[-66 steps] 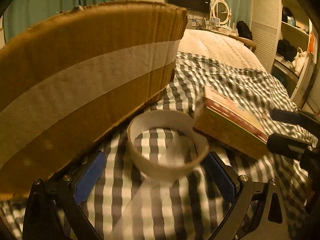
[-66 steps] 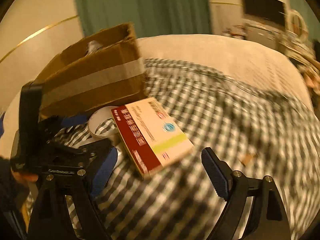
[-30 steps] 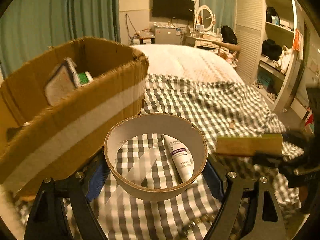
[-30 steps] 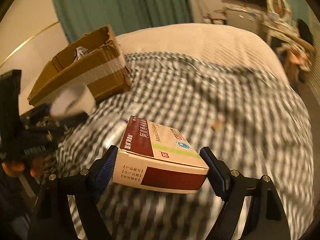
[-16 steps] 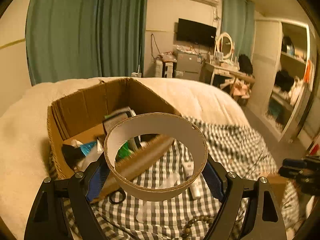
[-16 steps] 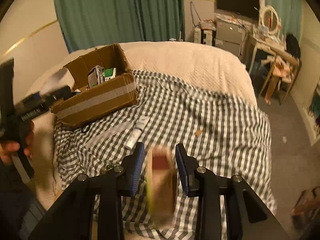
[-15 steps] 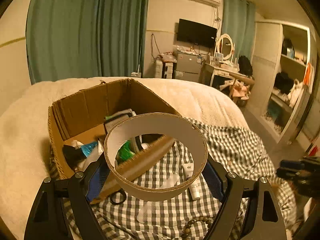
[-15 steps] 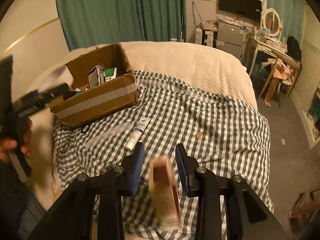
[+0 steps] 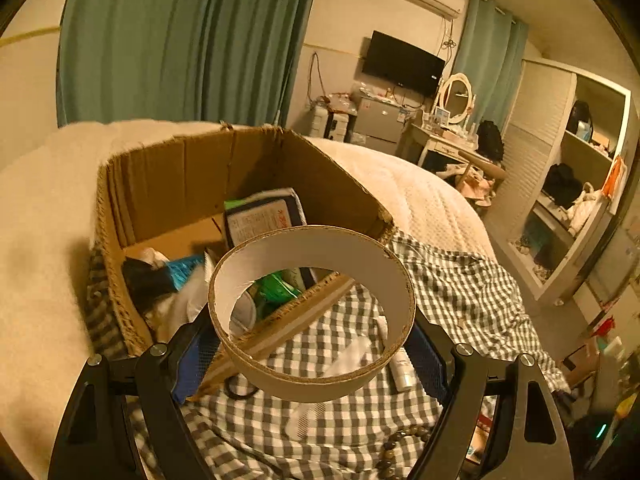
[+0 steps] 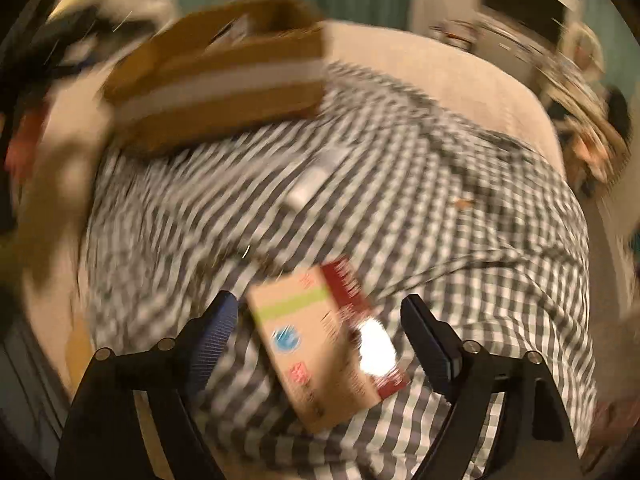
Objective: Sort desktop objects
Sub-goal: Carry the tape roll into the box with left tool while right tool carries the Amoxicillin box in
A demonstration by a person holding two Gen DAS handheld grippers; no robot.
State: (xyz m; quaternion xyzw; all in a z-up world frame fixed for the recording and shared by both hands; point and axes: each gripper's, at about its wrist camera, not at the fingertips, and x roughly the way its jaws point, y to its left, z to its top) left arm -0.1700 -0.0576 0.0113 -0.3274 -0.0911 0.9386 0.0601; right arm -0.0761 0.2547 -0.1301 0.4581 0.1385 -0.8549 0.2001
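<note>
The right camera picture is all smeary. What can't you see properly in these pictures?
- Right wrist view: motion blur smears the print on the medicine box and the cardboard box's contents.
- Left wrist view: the tape ring covers part of the carton's contents and the white tube.
- Left wrist view: the bead string is cut off by the left gripper.

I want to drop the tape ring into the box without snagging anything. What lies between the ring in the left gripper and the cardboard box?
Nothing in the left wrist view: the tape ring hangs clear, its far edge overlapping the cardboard box's near wall.
</note>
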